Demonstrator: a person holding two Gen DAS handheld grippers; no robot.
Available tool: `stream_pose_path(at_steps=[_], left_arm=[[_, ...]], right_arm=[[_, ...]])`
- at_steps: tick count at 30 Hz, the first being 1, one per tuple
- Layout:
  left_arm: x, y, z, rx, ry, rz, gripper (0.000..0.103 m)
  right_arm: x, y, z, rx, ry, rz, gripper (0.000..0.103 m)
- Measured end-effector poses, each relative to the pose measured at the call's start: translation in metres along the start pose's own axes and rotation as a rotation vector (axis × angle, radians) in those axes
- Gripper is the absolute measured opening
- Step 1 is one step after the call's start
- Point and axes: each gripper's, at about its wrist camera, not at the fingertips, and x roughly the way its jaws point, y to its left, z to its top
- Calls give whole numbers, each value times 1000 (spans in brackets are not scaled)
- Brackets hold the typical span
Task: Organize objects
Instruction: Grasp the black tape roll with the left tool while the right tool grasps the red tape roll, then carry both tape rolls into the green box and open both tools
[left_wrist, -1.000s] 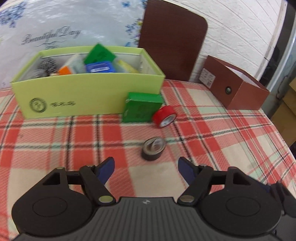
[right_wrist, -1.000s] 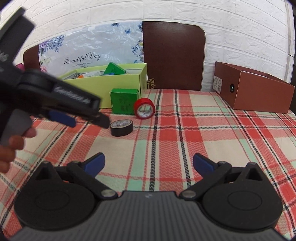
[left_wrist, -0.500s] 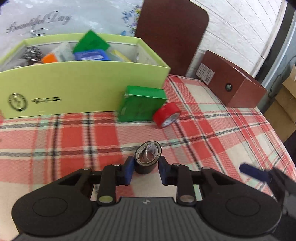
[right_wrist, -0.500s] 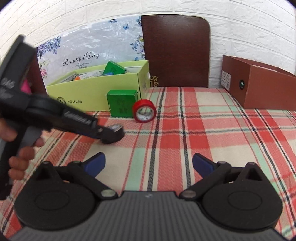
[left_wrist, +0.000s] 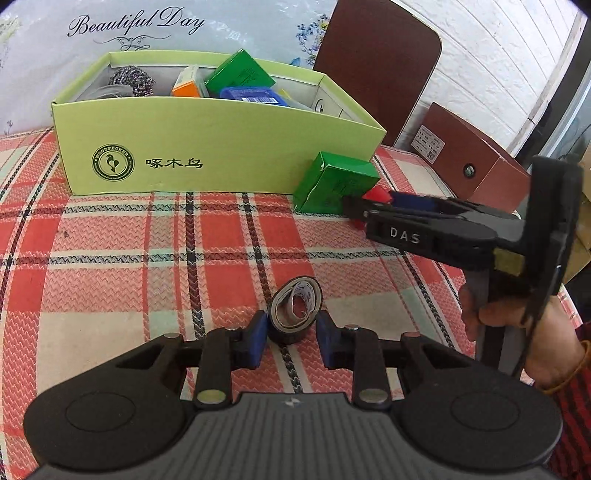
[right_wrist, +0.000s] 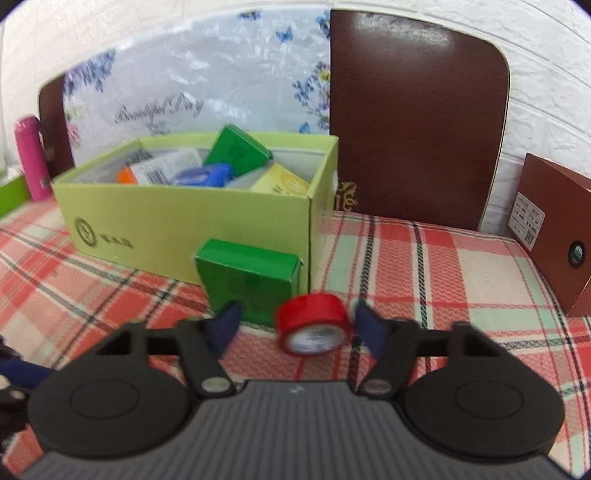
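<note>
Two tapes in reach, neither boxed yet.
My left gripper (left_wrist: 291, 334) is clamped on black tape (left_wrist: 294, 314), just off the cloth; right gripper (right_wrist: 295, 326) spread wide around red tape (right_wrist: 313, 323), w/o contact. Green box (left_wrist: 221, 155) already part-filled; small green carton (right_wrist: 248, 275) left beside it.

The right tongs (right_wrist: 295, 326) stand apart around the red tape roll (right_wrist: 313, 326) on the plaid counter (right_wrist: 424, 273). Its right side is just beside the right pad. Behind the roll, a green box (right_wrist: 248, 278) leans on the light green carton (right_wrist: 177, 216).
</note>
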Motion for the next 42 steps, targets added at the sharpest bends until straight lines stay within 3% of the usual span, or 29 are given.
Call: stream_pose_path(at_steps=[13,16,26,28,32,42], left_arm=[[-7,-3,-7,20,-6,5,30],[-7,-8,-8,37,-10,20,30],[7,-18,-3,74,-3,69,38],[11,-20,-3,85,-2,82,43],[14,-26,-3,99,-4,107,41],[-11,-34,-4,101,-49,110,37]], right_arm=[[-72,18,-65,50,27,42,48],[-79,26,-69,16,29,33,61],[-70,34,-65,25,50,-9,62],[-65,30,-66,57,63,2,59],[-64,29,-67,66,67,-3,46],[-84,39,-72,96,72,44,46]])
